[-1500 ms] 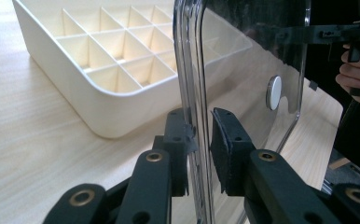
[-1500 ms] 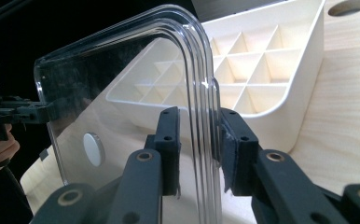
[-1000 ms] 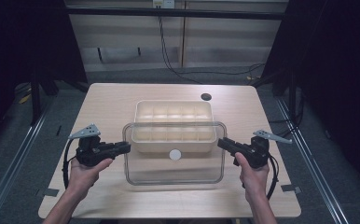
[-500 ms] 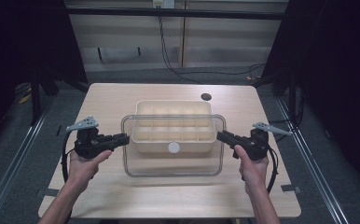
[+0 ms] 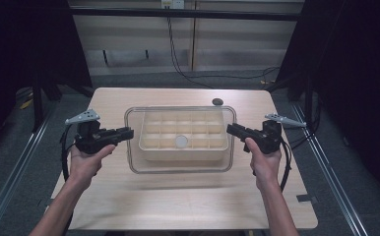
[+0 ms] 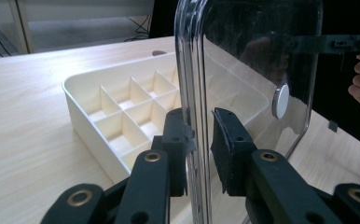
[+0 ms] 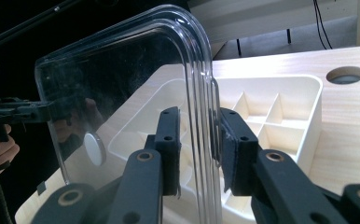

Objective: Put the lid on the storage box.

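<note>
A clear plastic lid (image 5: 178,164) with a round white knob (image 5: 181,141) hangs level over a cream compartment tray (image 5: 183,125) on the table. My left gripper (image 5: 130,132) is shut on the lid's left edge and my right gripper (image 5: 230,129) is shut on its right edge. In the left gripper view the pads (image 6: 227,135) of the left gripper (image 6: 199,126) pinch the rim of the lid (image 6: 252,56), with the tray (image 6: 117,107) behind. The right gripper view has the right gripper (image 7: 199,123) clamped on the lid (image 7: 122,93) above the tray (image 7: 271,102).
The wooden table (image 5: 178,206) has a round hole (image 5: 217,102) behind the tray. Bare tabletop lies in front of the tray and at both sides. Dark frame rails run along the table's left and right.
Both hands have lifted the lid and carried it away from the person, from the tray's near side to over the tray. The tray has stayed put.
</note>
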`<state>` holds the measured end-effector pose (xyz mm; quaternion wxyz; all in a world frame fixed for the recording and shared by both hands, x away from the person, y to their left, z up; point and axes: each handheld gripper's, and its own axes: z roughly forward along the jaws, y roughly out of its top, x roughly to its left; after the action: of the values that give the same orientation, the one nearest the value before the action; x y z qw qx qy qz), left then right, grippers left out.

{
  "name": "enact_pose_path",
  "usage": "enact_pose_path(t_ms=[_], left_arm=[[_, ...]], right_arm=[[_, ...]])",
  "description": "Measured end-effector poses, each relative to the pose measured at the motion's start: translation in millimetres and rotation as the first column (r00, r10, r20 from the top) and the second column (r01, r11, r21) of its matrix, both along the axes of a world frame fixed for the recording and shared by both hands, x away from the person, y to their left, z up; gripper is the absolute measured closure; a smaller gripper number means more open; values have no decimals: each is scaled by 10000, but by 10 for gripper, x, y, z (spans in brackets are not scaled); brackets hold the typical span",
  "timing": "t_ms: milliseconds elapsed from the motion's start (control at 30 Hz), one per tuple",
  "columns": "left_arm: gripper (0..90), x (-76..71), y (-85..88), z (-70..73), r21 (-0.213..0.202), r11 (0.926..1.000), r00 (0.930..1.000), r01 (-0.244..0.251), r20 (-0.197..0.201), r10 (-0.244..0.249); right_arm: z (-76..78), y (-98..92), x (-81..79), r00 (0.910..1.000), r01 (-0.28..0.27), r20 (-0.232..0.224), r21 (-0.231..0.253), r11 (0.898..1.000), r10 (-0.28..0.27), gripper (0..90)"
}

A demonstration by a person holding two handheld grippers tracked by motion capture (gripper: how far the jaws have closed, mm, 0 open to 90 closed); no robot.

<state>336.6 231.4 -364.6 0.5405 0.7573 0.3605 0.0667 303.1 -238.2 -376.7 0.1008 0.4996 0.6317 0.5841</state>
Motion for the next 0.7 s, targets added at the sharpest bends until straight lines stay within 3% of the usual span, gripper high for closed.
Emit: enact_pose_path(t_ms=[200,700], left_arm=[[756,90,-31,99,-323,9993,9998,-171,30,172],[755,301,-194,218,-77,9999,9997,-150,200,151]], right_arm=[[40,-23,73,10000,57,6,167,9998,-57,715],[51,-164,270,9987,506,-14,611,9968,-506,707]])
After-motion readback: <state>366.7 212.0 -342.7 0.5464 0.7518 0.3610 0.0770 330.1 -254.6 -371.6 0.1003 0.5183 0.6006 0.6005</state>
